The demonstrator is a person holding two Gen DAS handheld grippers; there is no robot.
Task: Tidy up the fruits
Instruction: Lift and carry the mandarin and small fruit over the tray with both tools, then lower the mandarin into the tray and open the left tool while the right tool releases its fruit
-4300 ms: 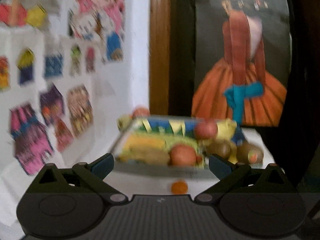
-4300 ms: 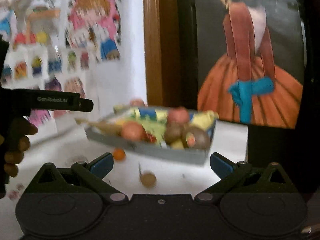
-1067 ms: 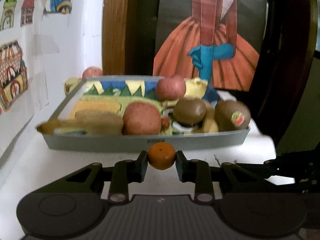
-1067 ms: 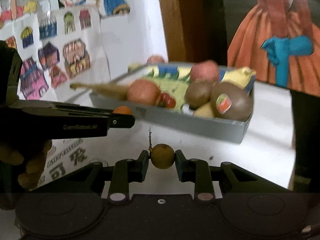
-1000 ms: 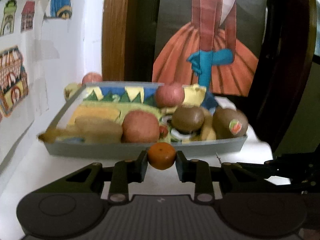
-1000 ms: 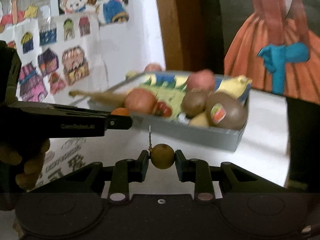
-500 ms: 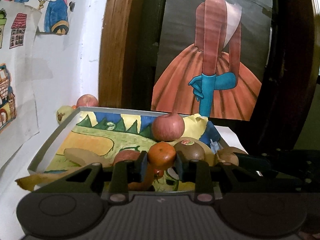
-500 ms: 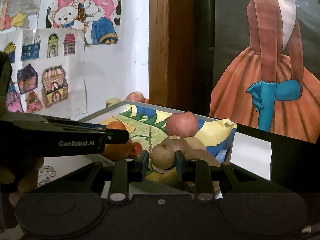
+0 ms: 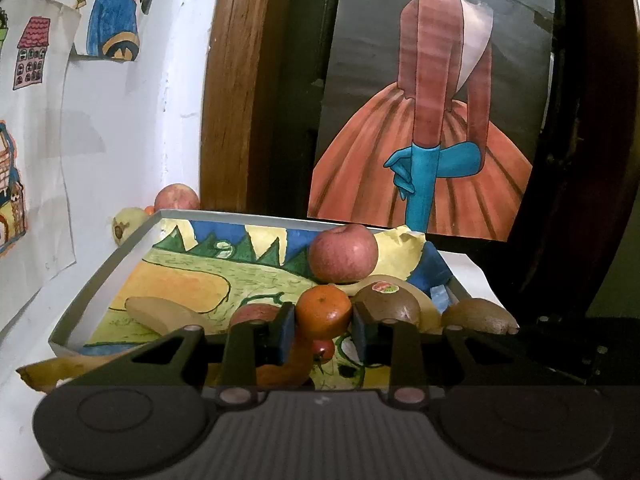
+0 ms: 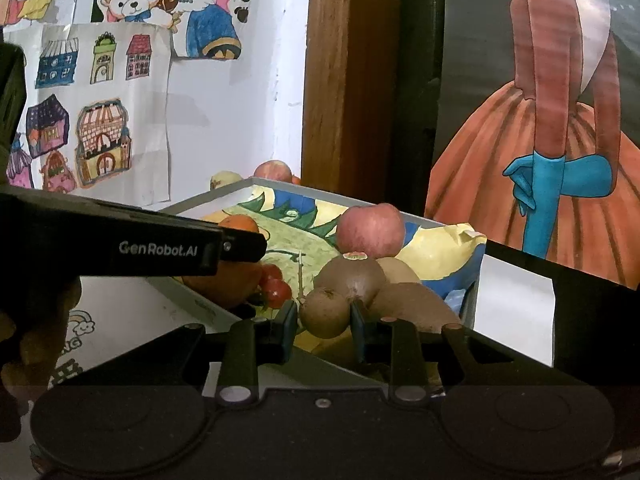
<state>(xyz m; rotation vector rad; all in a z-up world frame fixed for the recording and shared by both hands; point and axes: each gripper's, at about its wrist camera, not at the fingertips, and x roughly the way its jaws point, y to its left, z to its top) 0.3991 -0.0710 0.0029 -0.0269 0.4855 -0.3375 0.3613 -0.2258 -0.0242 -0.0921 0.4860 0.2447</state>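
- Two grippers hang over a shallow grey tray (image 9: 108,264) of fruit, each closed on one small round piece.
- The left gripper (image 9: 323,320) pinches a glossy, dimpled orange (image 9: 324,311) between its blue pads, above the tray's near half.
- The right gripper (image 10: 324,322) clamps a dull brown, rough-skinned round fruit (image 10: 325,313) with a thin straight stem standing up from it, above the tray's near right corner.
- The tray has thin straight walls and a paper lining painted with green hills, blue sky and a yellow patch.
- Inside it, a smooth red apple (image 9: 343,254) sits toward the back; fuzzy oval kiwis (image 9: 386,302), one with a small sticker, lie on the right; a pale, matte, elongated fruit (image 9: 160,314) lies on the left.
- Small shiny red tomatoes (image 10: 276,288) sit near the middle.
- Behind the tray's far left corner, another apple (image 9: 176,198) and a pale yellowish fruit (image 9: 126,224) rest against the white wall.
- The tray stands on a white surface (image 10: 516,312).
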